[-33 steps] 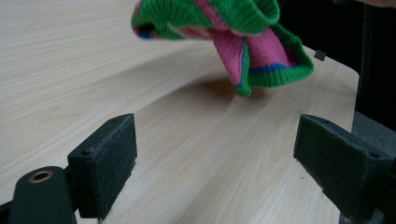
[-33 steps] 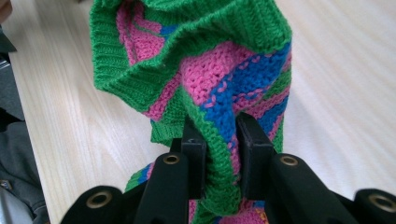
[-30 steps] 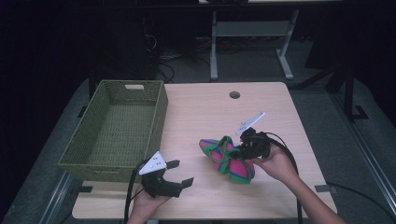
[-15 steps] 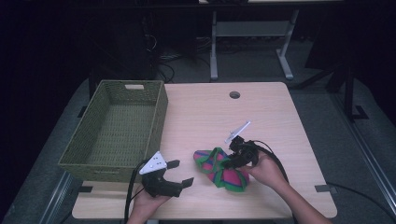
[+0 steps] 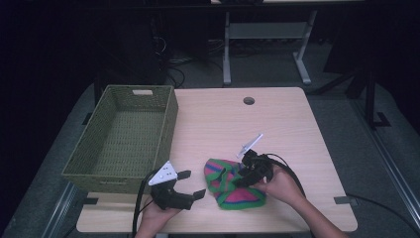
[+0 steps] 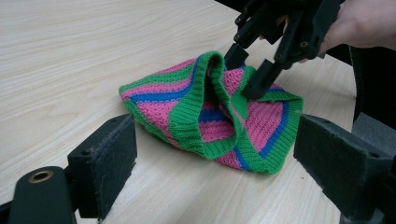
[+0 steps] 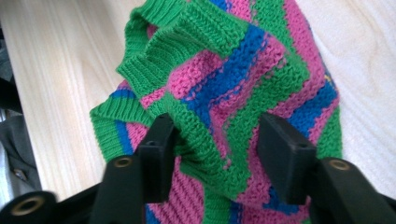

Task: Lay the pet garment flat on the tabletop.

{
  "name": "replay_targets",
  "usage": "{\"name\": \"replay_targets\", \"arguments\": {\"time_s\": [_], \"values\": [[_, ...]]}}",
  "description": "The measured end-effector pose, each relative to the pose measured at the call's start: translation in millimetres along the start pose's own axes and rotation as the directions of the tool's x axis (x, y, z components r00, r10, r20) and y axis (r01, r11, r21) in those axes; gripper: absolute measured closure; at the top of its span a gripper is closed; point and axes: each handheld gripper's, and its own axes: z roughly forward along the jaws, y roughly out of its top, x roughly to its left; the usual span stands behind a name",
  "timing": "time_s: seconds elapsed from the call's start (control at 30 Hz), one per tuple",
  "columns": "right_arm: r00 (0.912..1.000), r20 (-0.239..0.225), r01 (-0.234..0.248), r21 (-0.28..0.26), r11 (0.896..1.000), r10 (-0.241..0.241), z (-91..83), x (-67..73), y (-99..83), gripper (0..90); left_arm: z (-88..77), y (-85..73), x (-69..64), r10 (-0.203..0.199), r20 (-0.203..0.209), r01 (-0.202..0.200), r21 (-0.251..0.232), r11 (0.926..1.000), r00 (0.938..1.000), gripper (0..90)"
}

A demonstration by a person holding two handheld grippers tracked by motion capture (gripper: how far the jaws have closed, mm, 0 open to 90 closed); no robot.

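A knitted cloth striped pink, green and blue lies bunched on the wooden table, near the front. My right gripper points down into it from the right. Its jaws have just been opening. In the right gripper view a fold of the knitted cloth sits between the spread jaws of the right gripper and the pads no longer squeeze it. My left gripper rests open at the front edge, left of the cloth, with nothing in it. In the left gripper view the knitted cloth lies ahead of the left gripper.
A green woven basket stands empty at the table's left side, just behind my left gripper. A round cable hole is near the far edge. Bare tabletop stretches behind and to the right of the cloth.
My right gripper came down and leftward with the cloth, set it on the table, and its jaws spread apart. The left gripper stayed where it was.
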Motion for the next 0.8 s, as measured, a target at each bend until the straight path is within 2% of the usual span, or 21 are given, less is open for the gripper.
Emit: {"name": "replay_targets", "arguments": {"time_s": [0.2, 0.3, 0.43, 0.53, 0.57, 0.73, 0.8], "values": [[0.9997, -0.022, 0.008, -0.026, 1.0, -0.009, -10.6, 2.0, -5.4, 40.2, 1.0, -0.1, -0.5, -0.002, 0.0, 0.002, 0.002, 1.0, 1.0, 12.9], [0.9997, -0.011, 0.021, -0.033, 0.999, -0.021, -18.0, 4.2, -6.5, 40.2, 1.1, 0.0, -0.5, -0.001, 0.0, 0.001, 0.002, 1.0, 1.0, 12.8], [0.9979, 0.003, 0.064, -0.055, 0.996, -0.064, -30.1, 9.7, -5.7, 43.9, 0.9, 0.0, 0.0, -0.001, -0.002, 0.001, 0.003, 1.0, 1.0, 12.8], [0.9948, 0.009, 0.102, -0.079, 0.992, -0.101, -36.5, 14.6, -2.5, 50.5, 0.8, 0.1, 0.6, -0.003, -0.002, 0.003, 0.003, 1.0, 1.0, 12.8], [0.992, 0.012, 0.126, -0.083, 0.989, -0.125, -37.1, 15.4, -1.0, 52.3, 0.8, 0.0, 0.7, -0.003, -0.001, 0.003, 0.004, 1.0, 1.0, 12.8], [0.9822, 0.017, 0.188, -0.057, 0.981, -0.187, -30.3, 24.4, 7.9, 60.0, 0.1, 0.1, 1.0, 0.001, -0.003, -0.001, 0.003, 1.0, 1.0, 12.8], [0.9817, 0.02, 0.19, -0.051, 0.98, -0.189, -28.4, 25.4, 9.0, 60.5, 0.0, -0.1, 1.0, -0.001, -0.002, 0.001, 0.003, 1.0, 1.0, 12.8]]}}
